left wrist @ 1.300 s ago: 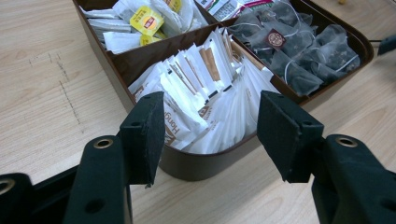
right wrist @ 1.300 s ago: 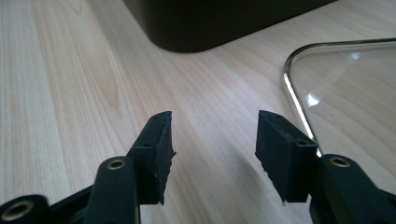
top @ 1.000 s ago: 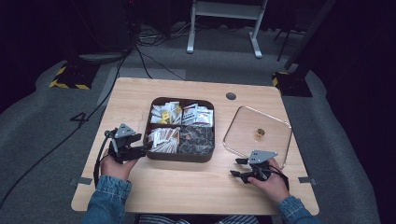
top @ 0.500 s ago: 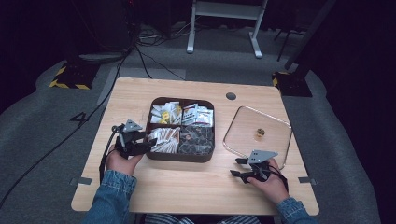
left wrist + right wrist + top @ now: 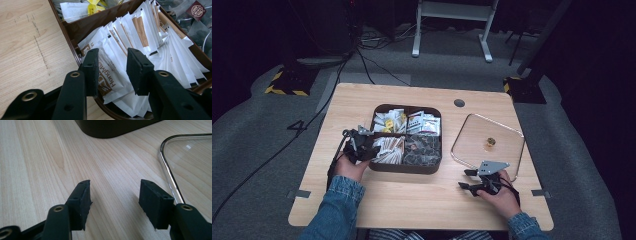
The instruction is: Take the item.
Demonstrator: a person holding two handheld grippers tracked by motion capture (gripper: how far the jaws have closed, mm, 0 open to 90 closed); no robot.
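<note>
A dark brown tray [image 5: 406, 168] with several compartments stands mid-table. Its near-left compartment holds white and brown sachets [image 5: 388, 147]. My left gripper [image 5: 370, 150] reaches over the tray's left wall into that compartment. In the left gripper view, the gripper [image 5: 112, 53] has its jaws on either side of a "HongMia" sachet [image 5: 110, 75]. The jaws have just been closing, and the pads do not visibly press on the sachet. My right gripper [image 5: 465, 179] rests open above bare wood near the front right, and the right gripper view confirms that the gripper [image 5: 113, 185] holds nothing.
A clear glass lid [image 5: 472, 140] with a metal rim [image 5: 168, 170] and a gold knob [image 5: 490, 142] lies right of the tray. The other compartments hold yellow-tagged packets [image 5: 389, 121], white packets [image 5: 422, 122] and dark packets [image 5: 422, 148]. A round black grommet [image 5: 459, 103] sits behind.
My left gripper has moved right, from beside the tray to over its sachet compartment, and its jaws have narrowed. The right gripper has stayed still.
</note>
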